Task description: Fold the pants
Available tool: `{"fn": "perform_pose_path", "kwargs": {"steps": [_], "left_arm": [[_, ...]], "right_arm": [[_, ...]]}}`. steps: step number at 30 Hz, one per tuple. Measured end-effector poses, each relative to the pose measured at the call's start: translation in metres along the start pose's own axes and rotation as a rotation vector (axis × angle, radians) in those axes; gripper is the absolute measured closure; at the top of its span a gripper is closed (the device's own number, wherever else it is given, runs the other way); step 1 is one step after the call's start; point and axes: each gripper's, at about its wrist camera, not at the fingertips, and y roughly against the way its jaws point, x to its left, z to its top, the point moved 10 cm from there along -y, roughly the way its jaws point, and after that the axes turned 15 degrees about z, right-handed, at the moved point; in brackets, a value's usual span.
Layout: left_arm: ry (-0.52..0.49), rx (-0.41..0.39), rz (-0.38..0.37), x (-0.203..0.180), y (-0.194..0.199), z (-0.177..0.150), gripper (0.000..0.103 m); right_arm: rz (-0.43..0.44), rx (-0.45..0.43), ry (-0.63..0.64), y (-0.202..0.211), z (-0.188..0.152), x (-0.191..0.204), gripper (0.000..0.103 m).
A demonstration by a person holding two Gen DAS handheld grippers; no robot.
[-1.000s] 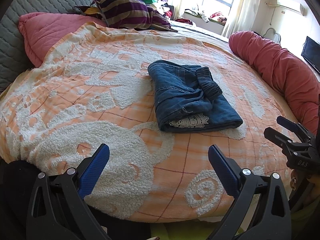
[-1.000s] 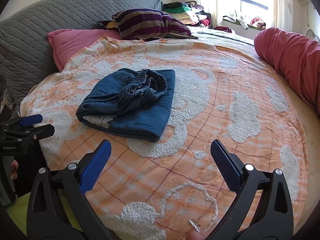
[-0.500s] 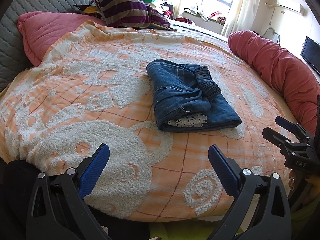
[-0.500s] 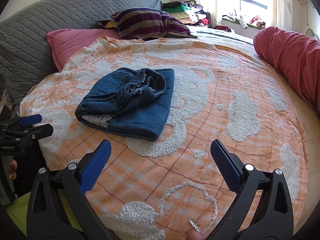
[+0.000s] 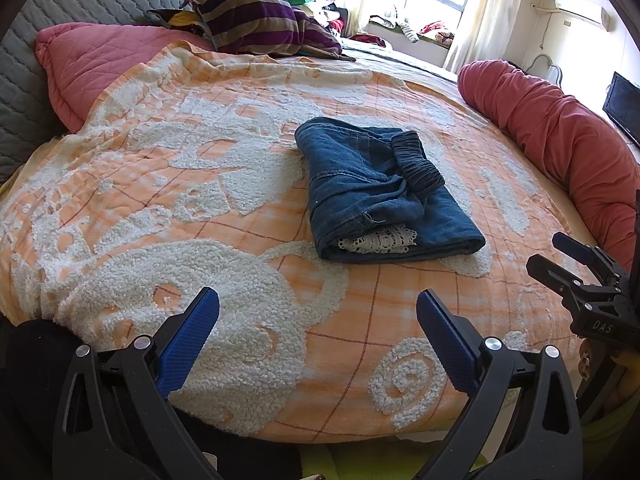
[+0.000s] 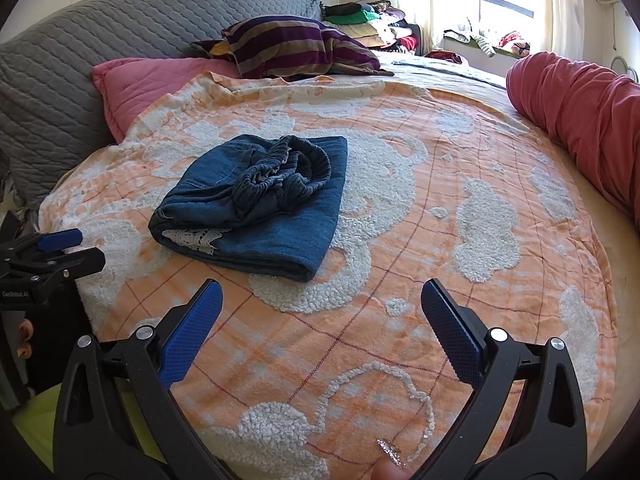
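Blue denim pants (image 5: 372, 188) lie folded into a compact bundle on the orange and white bedspread (image 5: 180, 200), with the elastic waistband on top and a bit of white lace at the near edge. They also show in the right wrist view (image 6: 260, 204). My left gripper (image 5: 318, 320) is open and empty, well short of the pants near the bed's front edge. My right gripper (image 6: 322, 312) is open and empty, also short of the pants. The right gripper shows at the right edge of the left wrist view (image 5: 576, 264).
A pink pillow (image 5: 104, 64) and a striped cushion (image 5: 256, 24) lie at the head by the grey quilted headboard (image 6: 100, 52). A red bolster (image 5: 560, 136) runs along the right side. Clothes are piled by the window (image 6: 372, 20).
Both views have shifted only slightly; the pants lie unchanged and both grippers stay open and apart from them.
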Motion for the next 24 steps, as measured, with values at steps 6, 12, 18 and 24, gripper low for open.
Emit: {"fn": "perform_pose_path", "kwargs": {"steps": [6,12,18,24], "left_arm": [[0.001,0.006,-0.005,0.0017,-0.0015,-0.0011,0.004],[0.001,0.005,-0.003,0.0045,-0.0024,-0.0012,0.004],[-0.001,0.006,-0.001,0.0051,-0.0026,-0.0003,0.004],[-0.003,0.009,0.01,0.0067,-0.004,-0.0001,0.004]], "right_arm": [[0.001,-0.002,0.0,-0.0005,0.0007,-0.0003,0.009],[-0.002,-0.004,-0.003,-0.0001,-0.0006,-0.0027,0.009],[-0.006,-0.005,-0.005,0.0005,-0.0007,-0.0044,0.009],[-0.017,-0.008,-0.012,0.0021,0.0001,-0.0075,0.009]]}}
